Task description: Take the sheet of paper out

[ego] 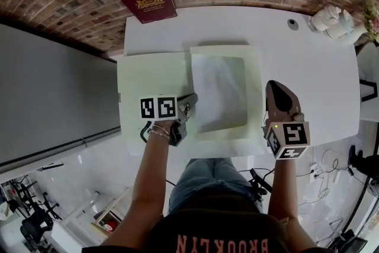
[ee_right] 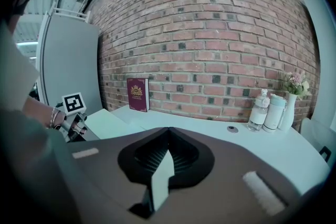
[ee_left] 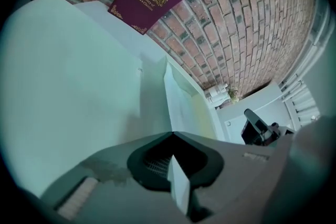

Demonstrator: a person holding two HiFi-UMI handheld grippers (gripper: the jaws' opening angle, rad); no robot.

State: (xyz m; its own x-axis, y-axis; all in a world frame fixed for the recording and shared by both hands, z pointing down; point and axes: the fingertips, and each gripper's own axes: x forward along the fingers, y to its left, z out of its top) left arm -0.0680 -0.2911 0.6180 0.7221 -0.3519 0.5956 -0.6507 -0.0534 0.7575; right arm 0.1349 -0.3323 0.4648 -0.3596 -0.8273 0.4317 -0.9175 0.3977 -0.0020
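Shut and empty, the right gripper (ego: 276, 92) is kept just beside the open folder (ego: 151, 77), seemingly out of the way, while the left gripper (ego: 193, 98) is pinched on the left edge of the sheet of paper (ego: 220, 92), which is raised off the folder to be drawn out.
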